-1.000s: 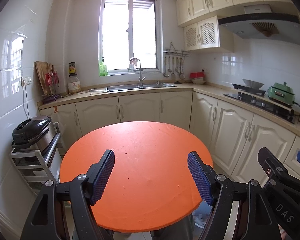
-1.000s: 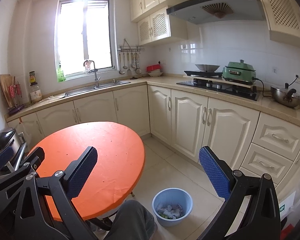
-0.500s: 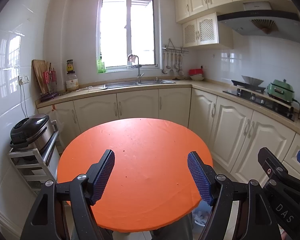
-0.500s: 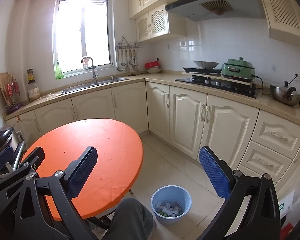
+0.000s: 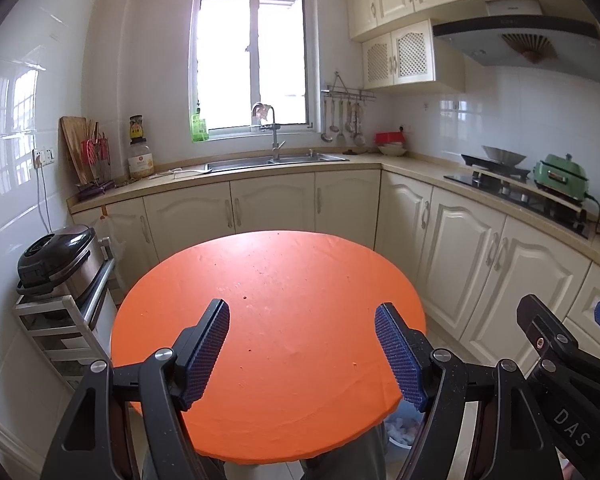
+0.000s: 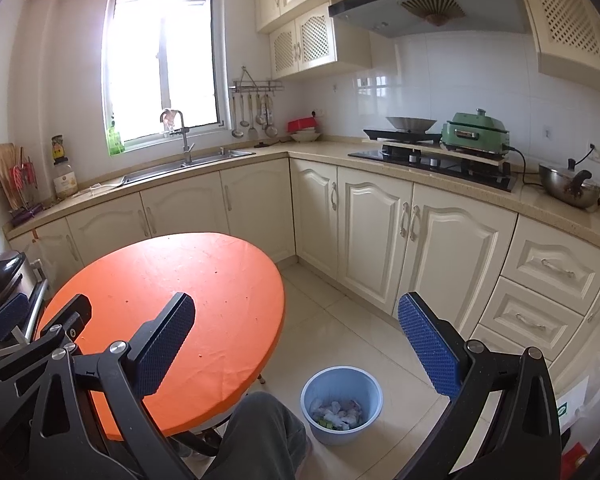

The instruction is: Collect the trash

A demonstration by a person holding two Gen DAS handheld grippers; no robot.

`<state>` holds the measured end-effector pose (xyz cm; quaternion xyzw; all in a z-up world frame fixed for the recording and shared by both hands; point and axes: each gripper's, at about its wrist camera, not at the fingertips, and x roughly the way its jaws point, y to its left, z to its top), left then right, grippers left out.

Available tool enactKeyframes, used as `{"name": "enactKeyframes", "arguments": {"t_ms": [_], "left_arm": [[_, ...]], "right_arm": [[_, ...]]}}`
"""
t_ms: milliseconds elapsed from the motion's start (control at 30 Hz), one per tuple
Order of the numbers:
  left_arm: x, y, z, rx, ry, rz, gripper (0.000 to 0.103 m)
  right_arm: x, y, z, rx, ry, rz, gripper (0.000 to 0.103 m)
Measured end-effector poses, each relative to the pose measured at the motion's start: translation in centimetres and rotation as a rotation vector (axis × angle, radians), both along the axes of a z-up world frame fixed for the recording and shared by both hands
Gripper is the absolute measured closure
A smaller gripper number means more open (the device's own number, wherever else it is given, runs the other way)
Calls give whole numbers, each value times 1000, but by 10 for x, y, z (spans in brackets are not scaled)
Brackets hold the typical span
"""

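Observation:
The round orange table (image 5: 280, 280) carries only a few tiny specks; I see no trash on it. My left gripper (image 5: 302, 320) hangs over the table's near half, open, with nothing between its blue pads. My right gripper (image 6: 296, 308) is open too and holds nothing. It is above the table's right edge (image 6: 276, 320) and the tiled floor. A light blue bin (image 6: 328, 436) stands on the floor by the table and holds crumpled white and green trash (image 6: 338, 414). In the left wrist view the bin (image 5: 400, 436) peeks out from under the table rim.
A person's knee (image 6: 260, 432) in grey trousers sits under the table's near edge. Cream cabinets (image 6: 380, 240) run along the back and right, with a sink (image 5: 276, 162) and a stove (image 6: 432, 156) on the counter. A rice cooker (image 5: 56, 256) on a rack stands left of the table.
Both views have drifted only slightly. The jaws of both grippers stand as wide as before, and nothing was picked up or dropped.

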<state>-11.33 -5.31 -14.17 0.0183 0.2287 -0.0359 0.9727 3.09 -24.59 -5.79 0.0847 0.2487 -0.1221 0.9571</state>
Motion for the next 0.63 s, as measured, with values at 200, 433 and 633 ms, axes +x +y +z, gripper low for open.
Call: {"name": "enactKeyframes", "arguments": {"t_ms": [200, 433, 633], "left_arm": [[4, 1, -3, 2, 11, -7, 32], [10, 3, -3, 7, 24, -14, 32], [15, 3, -1, 18, 32, -23, 32]], "right_arm": [[0, -3, -4, -3, 11, -6, 0], [2, -5, -7, 2, 27, -9, 0], [4, -8, -7, 4, 39, -17, 0]]}}
